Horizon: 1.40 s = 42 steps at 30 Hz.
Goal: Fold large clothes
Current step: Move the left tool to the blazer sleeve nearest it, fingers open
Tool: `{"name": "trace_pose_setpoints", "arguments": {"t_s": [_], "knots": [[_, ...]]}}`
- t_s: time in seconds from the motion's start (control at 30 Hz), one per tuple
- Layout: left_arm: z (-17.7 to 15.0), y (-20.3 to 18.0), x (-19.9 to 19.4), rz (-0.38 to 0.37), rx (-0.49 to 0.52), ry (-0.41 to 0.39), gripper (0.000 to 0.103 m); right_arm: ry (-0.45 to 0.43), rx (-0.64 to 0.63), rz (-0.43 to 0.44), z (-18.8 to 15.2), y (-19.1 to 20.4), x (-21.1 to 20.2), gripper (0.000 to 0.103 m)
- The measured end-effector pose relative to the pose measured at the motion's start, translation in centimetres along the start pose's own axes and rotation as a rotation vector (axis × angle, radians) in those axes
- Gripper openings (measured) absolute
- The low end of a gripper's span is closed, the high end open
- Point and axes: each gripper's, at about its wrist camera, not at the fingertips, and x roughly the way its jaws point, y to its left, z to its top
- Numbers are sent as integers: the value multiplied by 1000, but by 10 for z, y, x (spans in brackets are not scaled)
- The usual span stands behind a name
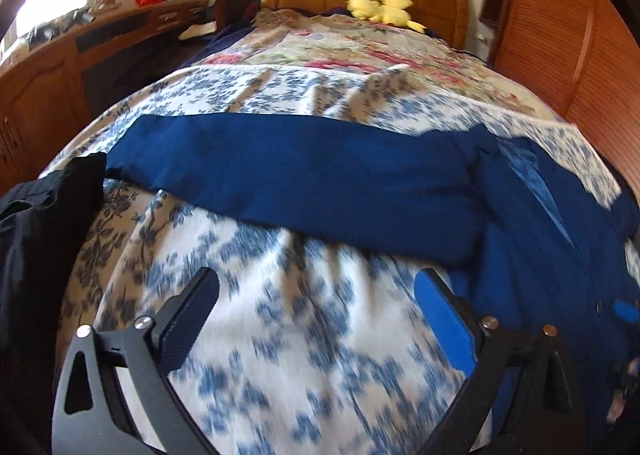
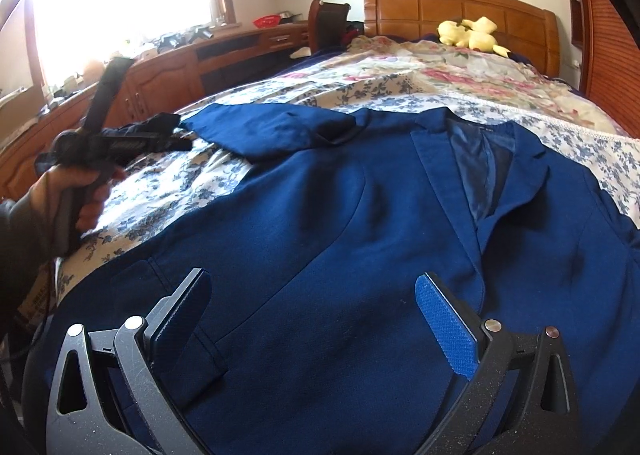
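Left wrist: hovering, left tongs (image 1: 316, 319) spread apart, empty above the bedspread (image 1: 280, 355); jacket sleeve (image 1: 280, 179) at twelve o'clock.

Right wrist: hanging over the jacket (image 2: 340, 255), right tongs (image 2: 312, 315) apart; better pinching sleeve cuff cleanly.

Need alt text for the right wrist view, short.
A blue blazer lies face up on a floral bedspread, one sleeve stretched sideways. The open right hand-held gripper hovers over its hem; a hand holds the left hand-held gripper near the cuff.
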Motion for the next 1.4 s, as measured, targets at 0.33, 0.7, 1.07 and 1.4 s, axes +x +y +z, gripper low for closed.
{"name": "trace_pose_setpoints", "arguments": {"t_s": [0.33, 0.7, 1.07, 1.4], "knots": [[27, 56, 65, 45, -226, 93, 65, 14, 6, 0, -1, -2, 4, 103], [55, 41, 66, 108, -185, 80, 0, -6, -39, -40, -2, 6, 1, 103], [60, -74, -22, 62, 138, 6, 0, -54, -80, -103, -2, 14, -9, 103], [18, -76, -51, 5, 139, 11, 9, -67, -89, -103, -2, 14, -15, 103]]}}
